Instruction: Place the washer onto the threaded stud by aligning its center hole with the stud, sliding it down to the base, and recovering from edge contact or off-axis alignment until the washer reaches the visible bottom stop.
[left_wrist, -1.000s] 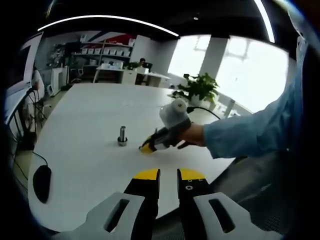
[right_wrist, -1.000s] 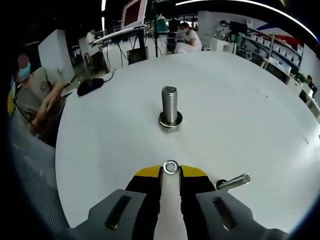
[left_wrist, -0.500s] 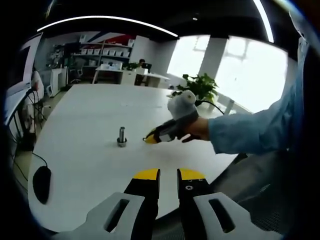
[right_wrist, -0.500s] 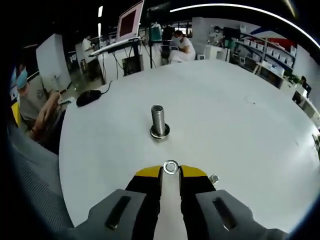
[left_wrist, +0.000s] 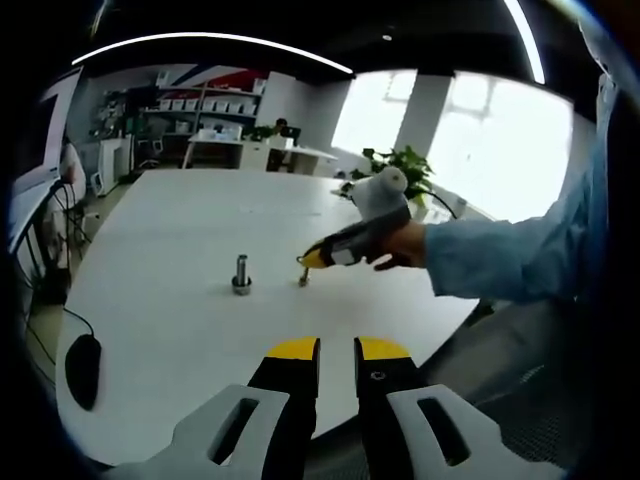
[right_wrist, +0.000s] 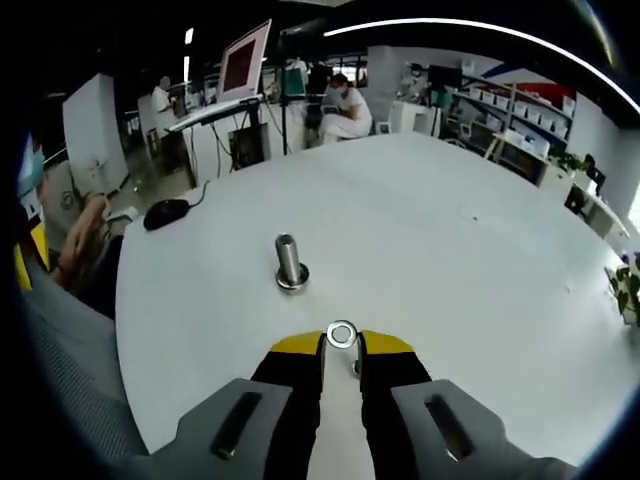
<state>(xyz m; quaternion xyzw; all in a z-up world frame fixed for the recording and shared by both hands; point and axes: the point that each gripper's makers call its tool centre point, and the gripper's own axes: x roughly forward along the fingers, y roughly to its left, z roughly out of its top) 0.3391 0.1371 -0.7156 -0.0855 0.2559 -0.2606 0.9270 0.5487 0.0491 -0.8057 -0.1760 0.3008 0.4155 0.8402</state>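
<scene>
A steel threaded stud (right_wrist: 290, 262) stands upright on its round base on the white table (right_wrist: 450, 250), ahead and slightly left of my right gripper (right_wrist: 341, 345). That gripper is shut on a small steel washer (right_wrist: 342, 334), pinched at the yellow fingertips and held above the table, short of the stud. In the left gripper view the stud (left_wrist: 241, 274) sits mid-table, and the right gripper (left_wrist: 312, 260), held by a hand in a blue sleeve, hovers to its right. My left gripper (left_wrist: 337, 350) stays back at the near table edge, jaws close together with nothing between them.
A small loose bolt (right_wrist: 356, 367) lies on the table under my right jaws, also visible as the bolt (left_wrist: 303, 281) beside the stud. A black mouse (right_wrist: 165, 212) and cable lie at the table's left edge, where a seated person (right_wrist: 70, 240) is. Shelves and desks stand beyond.
The right gripper has lifted and drawn back with the washer, so the stud looks smaller and farther in its view. The loose bolt now sits under its jaws. The left gripper is still.
</scene>
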